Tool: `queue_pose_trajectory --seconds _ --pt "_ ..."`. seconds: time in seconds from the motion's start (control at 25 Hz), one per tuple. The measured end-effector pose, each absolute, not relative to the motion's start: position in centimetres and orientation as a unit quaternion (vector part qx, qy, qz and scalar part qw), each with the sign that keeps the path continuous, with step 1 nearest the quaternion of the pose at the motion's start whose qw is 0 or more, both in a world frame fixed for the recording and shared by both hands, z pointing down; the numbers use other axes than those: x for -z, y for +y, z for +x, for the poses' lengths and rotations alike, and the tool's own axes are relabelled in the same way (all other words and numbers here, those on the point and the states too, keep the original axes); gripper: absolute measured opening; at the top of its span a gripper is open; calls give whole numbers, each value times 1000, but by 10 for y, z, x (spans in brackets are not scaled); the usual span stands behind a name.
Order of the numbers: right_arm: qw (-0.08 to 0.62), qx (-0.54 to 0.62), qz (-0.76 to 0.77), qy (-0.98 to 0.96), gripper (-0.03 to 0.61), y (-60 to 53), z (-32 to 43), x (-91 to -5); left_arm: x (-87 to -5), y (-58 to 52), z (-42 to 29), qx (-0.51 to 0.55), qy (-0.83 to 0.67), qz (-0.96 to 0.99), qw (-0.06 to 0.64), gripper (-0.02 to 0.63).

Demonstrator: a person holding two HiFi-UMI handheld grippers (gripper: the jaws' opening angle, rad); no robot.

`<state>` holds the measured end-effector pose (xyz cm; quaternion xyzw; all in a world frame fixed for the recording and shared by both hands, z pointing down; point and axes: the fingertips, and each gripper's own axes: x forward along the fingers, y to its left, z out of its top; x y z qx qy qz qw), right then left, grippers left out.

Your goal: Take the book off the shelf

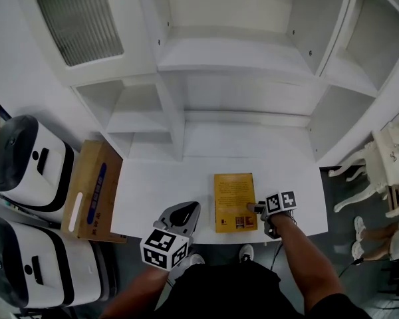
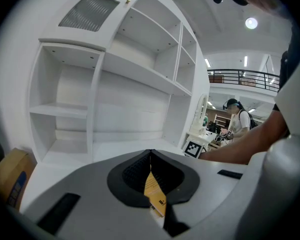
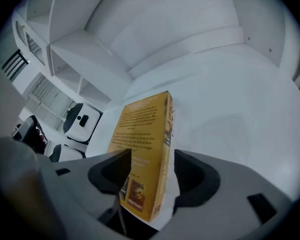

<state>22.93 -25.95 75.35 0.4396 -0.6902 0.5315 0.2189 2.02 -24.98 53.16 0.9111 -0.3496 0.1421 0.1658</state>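
While book (image 1: 234, 198) lies flat — right tool (image 1: 260, 209) jaws spread, straddling its near edge.

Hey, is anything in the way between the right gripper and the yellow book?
Nothing visible stands between them. The yellow book lies on the white shelf, and its near end already sits between the open jaws of the right gripper.

Left tool (image 2: 150, 154) jaws together; yellow book (image 2: 154, 192), prob., seen thru gap.
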Motion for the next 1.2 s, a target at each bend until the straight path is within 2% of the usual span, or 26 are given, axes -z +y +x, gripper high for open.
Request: queue_pose_trajectory --seconds 0.16,0.48,0.52,0.56,0.6,0.68,0.96,1.2 --pt "163 -481 502 -700 255 -257 236 -719 -528 -247 9 -138 -336 918 161 11" --pt "-39 -310 576 -756 251 -224 221 -577 -528 -225 16 -145 -280 937 149 11" --pt "-53 -295 568 -766 237 -217 212 -560 -526 -223 19 -145 -275 939 145 11" --pt "-62 -282 558 -778 174 -210 203 -545 -524 -222 21 -144 -272 941 142 11" --pt "-66 -271 547 -789 89 -204 195 -532 -521 -221 22 -141 -272 941 142 11" --pt "-67 -250 527 -810 52 -193 180 -510 -514 -219 26 -133 -275 941 142 11" --pt "-27 -215 505 -835 28 -158 170 -488 -496 -178 44 -108 -282 941 154 11" --pt "-3 -212 495 -843 28 -117 198 -488 -491 -130 75 -100 -299 935 162 11"
